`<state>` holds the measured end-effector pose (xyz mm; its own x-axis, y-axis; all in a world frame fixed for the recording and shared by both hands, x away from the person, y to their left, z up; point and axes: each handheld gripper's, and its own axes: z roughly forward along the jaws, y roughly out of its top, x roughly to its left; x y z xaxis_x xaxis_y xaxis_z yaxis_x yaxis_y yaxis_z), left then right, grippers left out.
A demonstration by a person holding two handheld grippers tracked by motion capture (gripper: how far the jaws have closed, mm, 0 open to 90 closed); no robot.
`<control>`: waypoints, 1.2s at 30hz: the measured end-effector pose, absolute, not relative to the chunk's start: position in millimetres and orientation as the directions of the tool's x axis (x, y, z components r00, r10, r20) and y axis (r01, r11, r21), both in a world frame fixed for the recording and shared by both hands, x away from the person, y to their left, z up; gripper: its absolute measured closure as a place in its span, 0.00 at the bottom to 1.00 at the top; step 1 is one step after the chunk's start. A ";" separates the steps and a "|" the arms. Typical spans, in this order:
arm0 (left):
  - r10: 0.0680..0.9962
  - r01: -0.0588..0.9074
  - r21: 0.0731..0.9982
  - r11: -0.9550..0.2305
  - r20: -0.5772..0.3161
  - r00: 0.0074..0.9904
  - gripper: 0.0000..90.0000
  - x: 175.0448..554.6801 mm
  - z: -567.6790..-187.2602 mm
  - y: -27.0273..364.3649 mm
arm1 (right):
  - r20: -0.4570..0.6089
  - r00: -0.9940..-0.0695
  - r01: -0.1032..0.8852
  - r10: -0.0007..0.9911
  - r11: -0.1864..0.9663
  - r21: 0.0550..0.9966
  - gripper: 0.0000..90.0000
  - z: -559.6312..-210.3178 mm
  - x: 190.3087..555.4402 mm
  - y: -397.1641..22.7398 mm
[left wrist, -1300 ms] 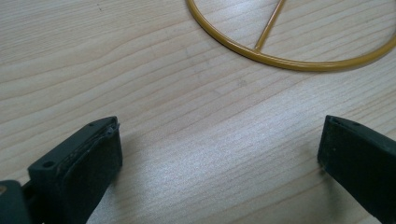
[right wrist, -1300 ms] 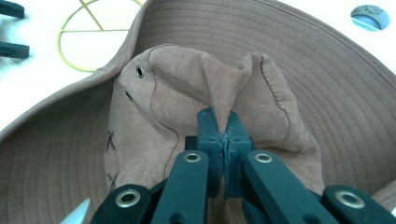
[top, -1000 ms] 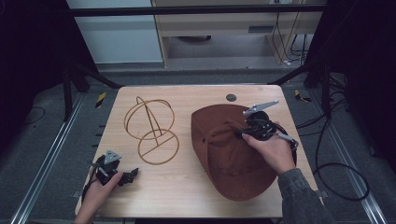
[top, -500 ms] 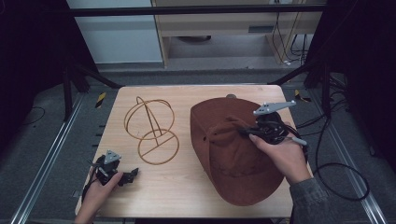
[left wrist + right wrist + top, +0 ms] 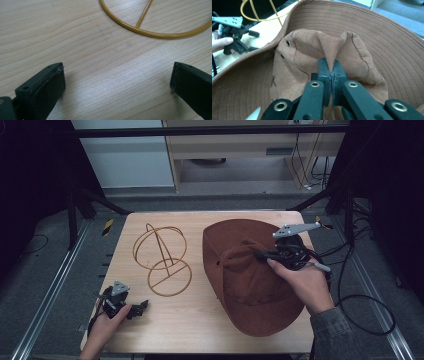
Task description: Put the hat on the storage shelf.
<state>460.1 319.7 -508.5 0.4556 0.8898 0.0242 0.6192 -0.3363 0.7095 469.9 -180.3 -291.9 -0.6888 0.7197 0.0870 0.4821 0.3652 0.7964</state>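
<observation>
One brown hat, one wire stand, two hand-held grippers

High view overlooks table, tool views close, sharing wood.

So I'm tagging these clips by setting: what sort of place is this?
Likely a lab recording station: a light wooden table inside a black metal frame, loose black cables on grey floor.

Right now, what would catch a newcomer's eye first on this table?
The big brown hat on the table's right side, its crown pinched into a fold by the right hand-held gripper. Left of it stands a gold wire hat stand.
</observation>
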 end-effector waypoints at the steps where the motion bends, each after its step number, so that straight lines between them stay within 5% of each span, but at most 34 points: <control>1: 0.889 0.620 0.708 -0.339 0.025 0.457 0.00 460.1 -508.4 319.9 | 0.087 -0.689 0.482 0.720 0.365 0.796 0.99 -291.9 469.9 -180.3; 36: 0.890 0.620 0.709 -0.335 0.022 0.456 0.00 460.1 -508.5 319.7 | 0.013 -0.759 0.344 0.651 0.385 0.856 0.99 -216.8 461.2 -123.6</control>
<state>460.1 319.7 -508.5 0.4556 0.8899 0.0225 0.6202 -0.3355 0.7091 461.2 -123.6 -216.8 -0.7594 0.6505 0.0129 0.3443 0.3850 0.8563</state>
